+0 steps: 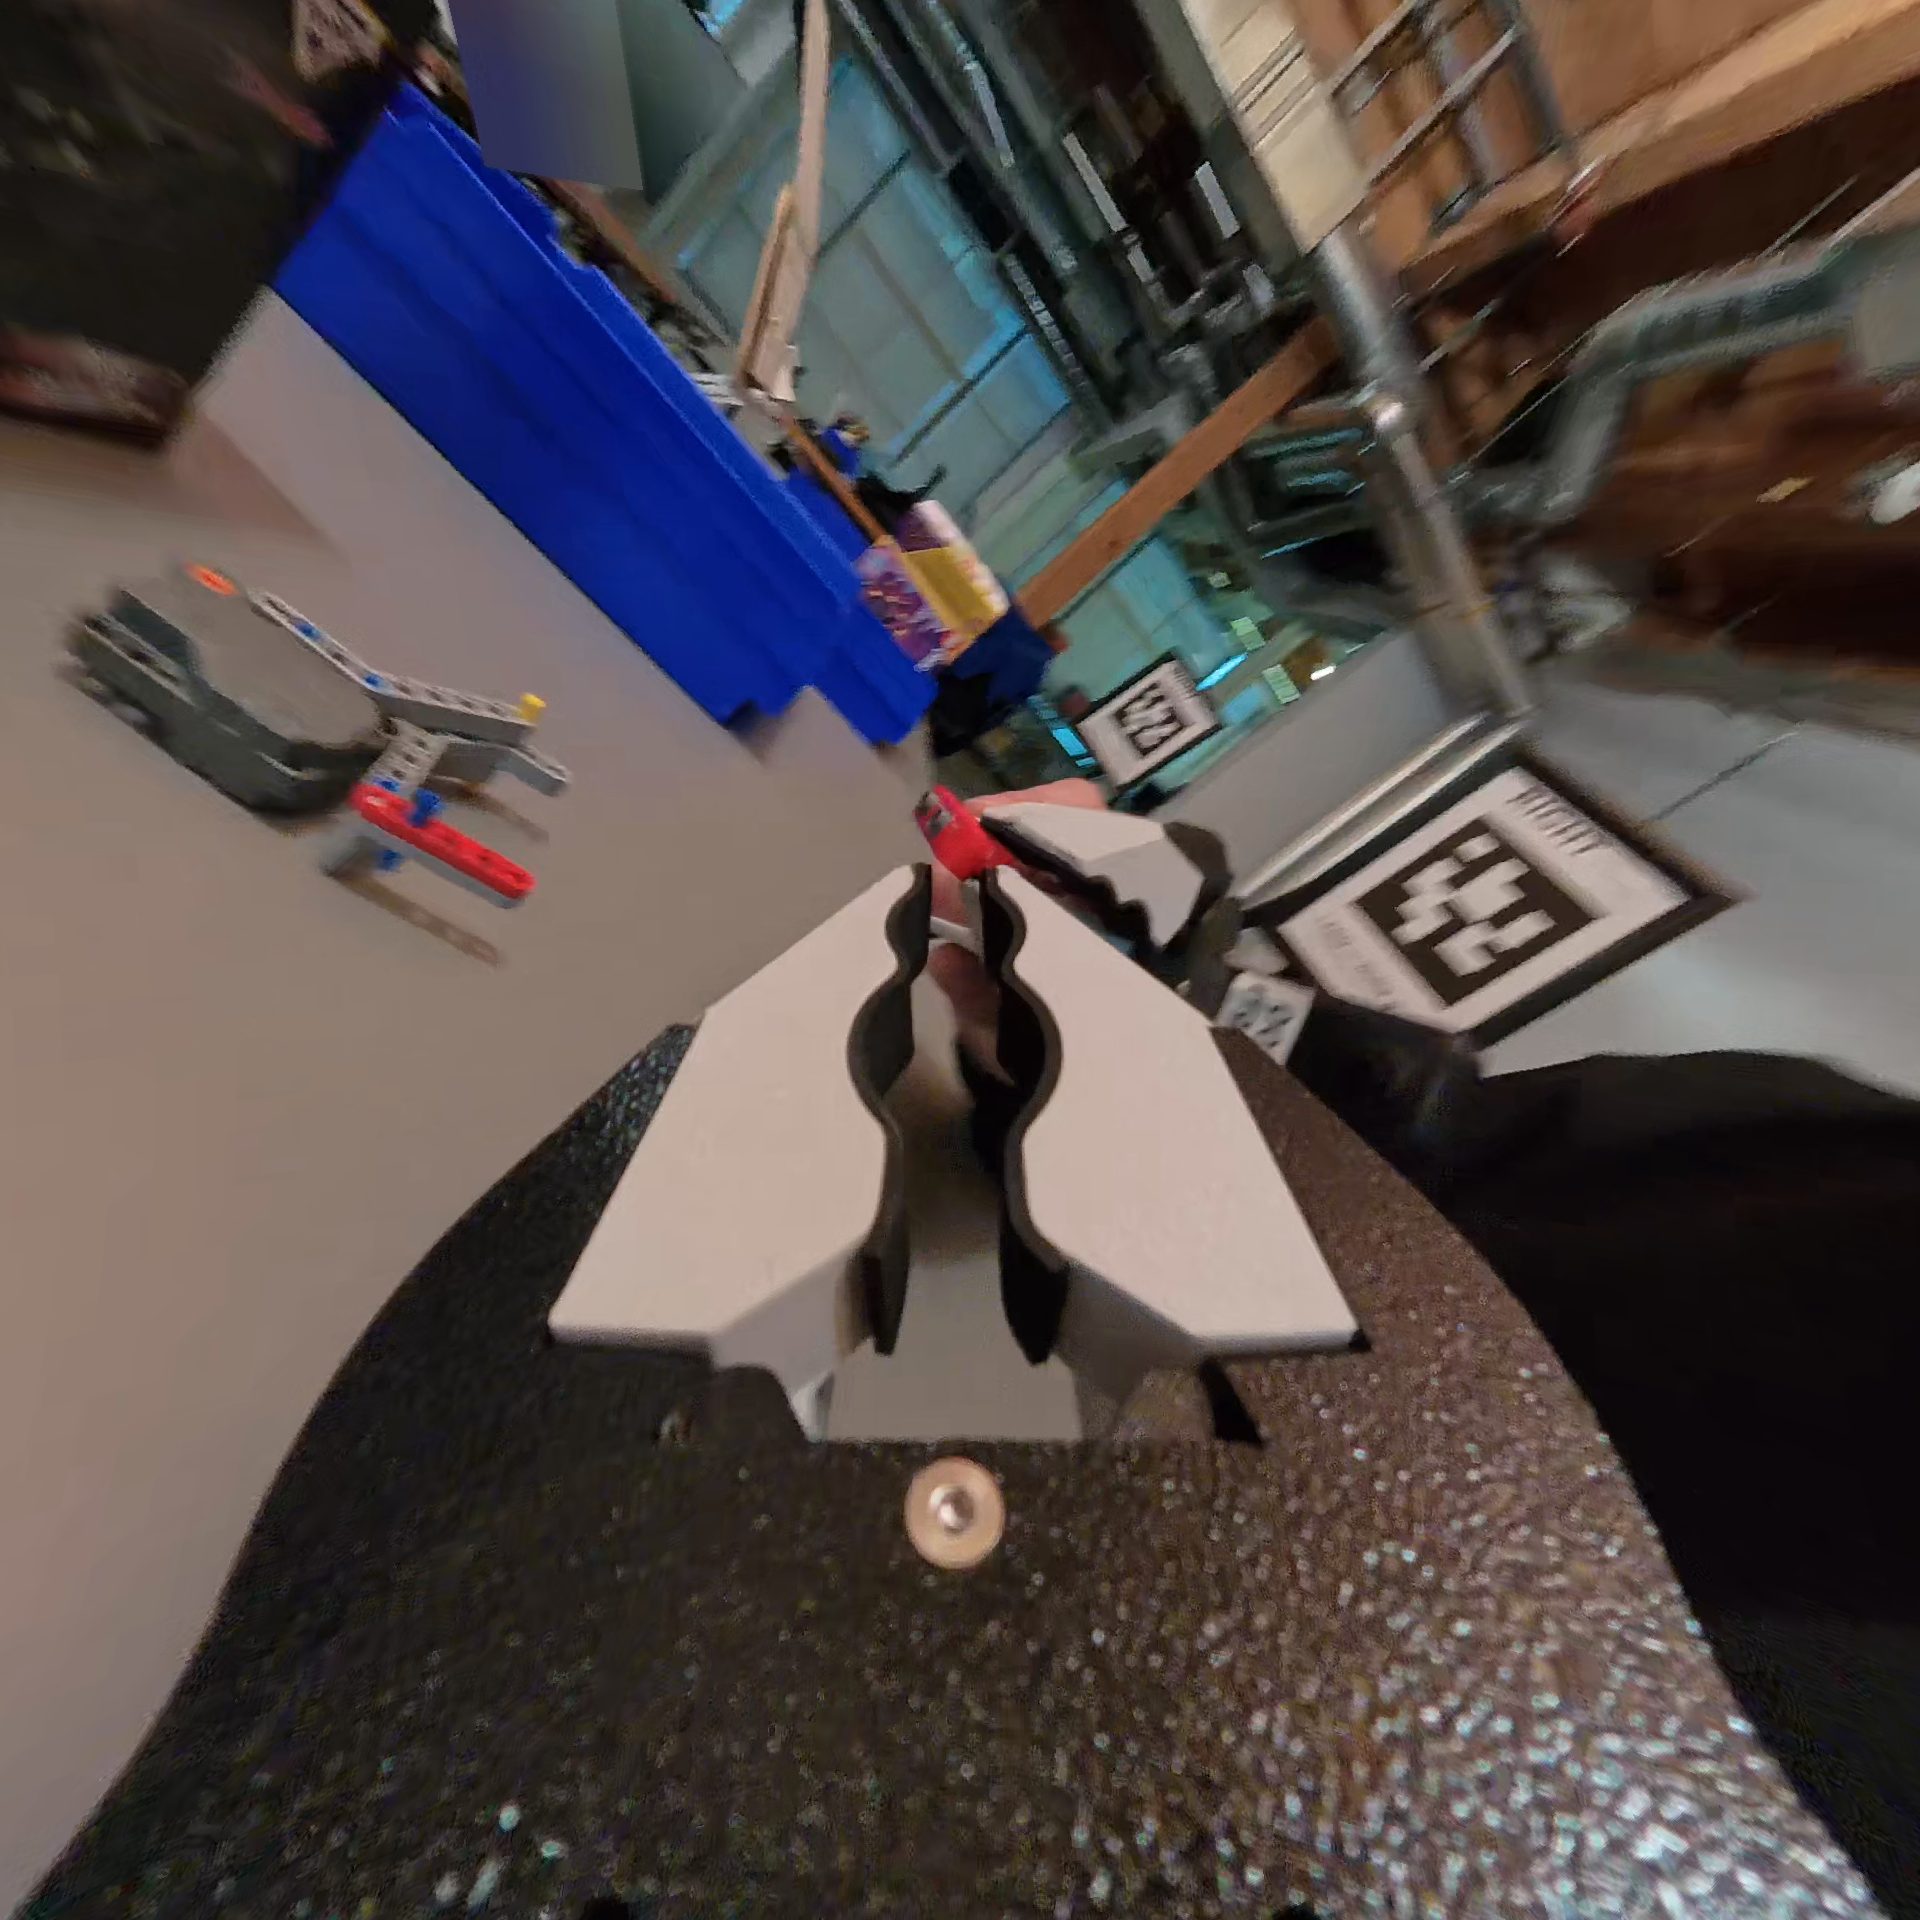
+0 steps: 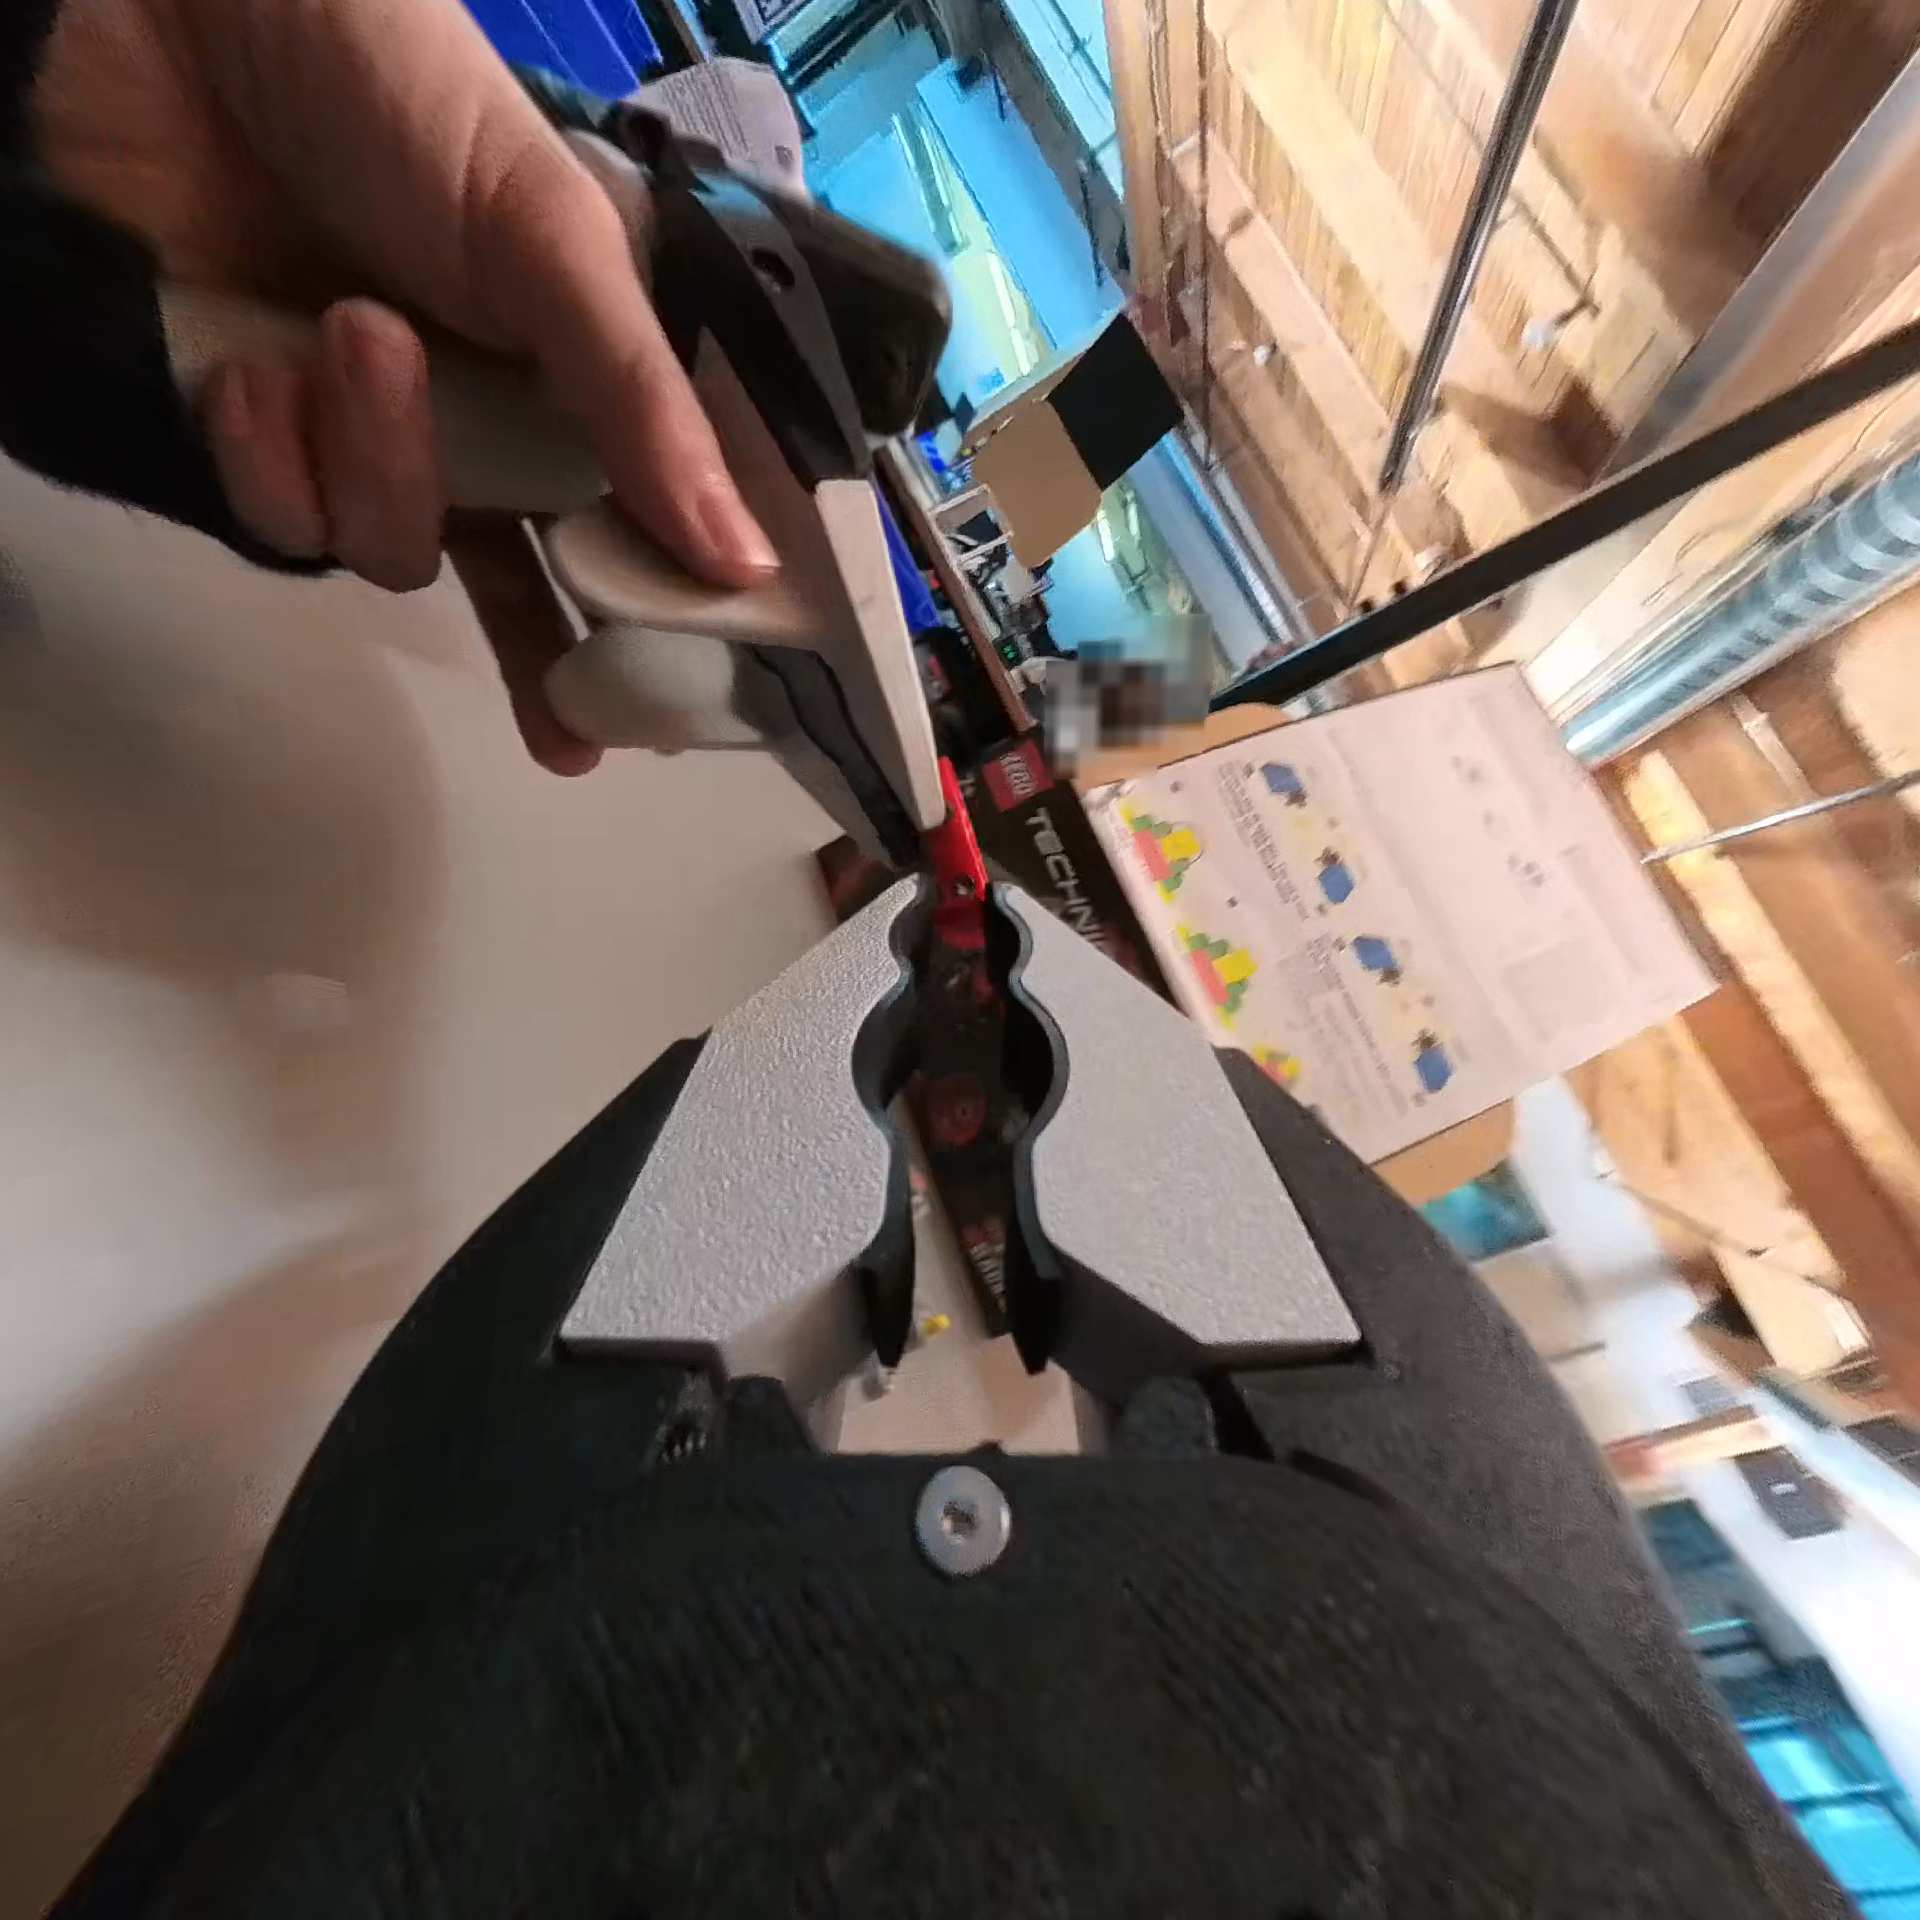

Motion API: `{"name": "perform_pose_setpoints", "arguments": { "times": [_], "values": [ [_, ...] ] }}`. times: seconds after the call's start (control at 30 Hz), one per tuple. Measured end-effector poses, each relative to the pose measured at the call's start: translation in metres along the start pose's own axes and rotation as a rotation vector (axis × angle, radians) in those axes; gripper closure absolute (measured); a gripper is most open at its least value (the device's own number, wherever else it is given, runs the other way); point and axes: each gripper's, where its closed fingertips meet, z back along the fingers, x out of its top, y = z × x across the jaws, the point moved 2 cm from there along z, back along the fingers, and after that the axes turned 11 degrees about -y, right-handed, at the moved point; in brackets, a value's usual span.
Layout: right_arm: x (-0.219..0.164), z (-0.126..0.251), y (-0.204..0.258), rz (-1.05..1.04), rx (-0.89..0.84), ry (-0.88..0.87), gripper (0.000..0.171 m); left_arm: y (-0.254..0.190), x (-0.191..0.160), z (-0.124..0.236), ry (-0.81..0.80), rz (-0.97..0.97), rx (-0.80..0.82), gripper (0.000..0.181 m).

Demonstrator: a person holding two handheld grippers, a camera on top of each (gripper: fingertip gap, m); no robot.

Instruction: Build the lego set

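The right gripper (image 2: pixel 956 902) pinched the red piece (image 2: pixel 954 844) at mid-frame, long side pointing up. The left gripper (image 1: pixel 951 902) was nearly closed, just below it. I could not tell if it held anything.

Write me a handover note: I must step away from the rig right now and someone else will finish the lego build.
Right gripper: shut on a small red piece, held in the air.
Left gripper: jaws nearly closed, tips at that red piece; something pale may be pinched between them, I cannot tell.
Partial build, grey with a red beam, lies untouched on the table. Instruction sheet stands propped ahead.
Done: base partly assembled.
Left: probably finish joining what the grippers hold, then fit it to the build.
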Motion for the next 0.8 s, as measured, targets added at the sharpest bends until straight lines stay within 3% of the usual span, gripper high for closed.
{"name": "perform_pose_setpoints", "arguments": {
  "times": [0.17, 0.27, 0.4, 0.53, 0.8],
  "values": [
    [-0.008, -0.001, 0.005, -0.197, 0.049, 0.048, 0.163, 0.006, 0.003, 0.011, 0.115, -0.364, 0.154, 0.167],
    [-0.006, 0.000, 0.007, -0.172, 0.058, 0.060, 0.163, 0.009, 0.005, 0.015, 0.155, -0.529, 0.241, 0.165],
    [-0.001, -0.002, 0.015, -0.127, 0.084, 0.064, 0.163, 0.005, -0.001, 0.010, 0.186, -0.525, 0.220, 0.160],
    [0.001, -0.001, 0.010, -0.121, 0.048, 0.073, 0.163, 0.004, 0.000, 0.010, 0.190, -0.561, 0.234, 0.174],
    [0.004, -0.002, 0.016, -0.090, 0.081, 0.053, 0.164, -0.001, 0.000, 0.013, 0.223, -0.583, 0.227, 0.169]
  ]
}}
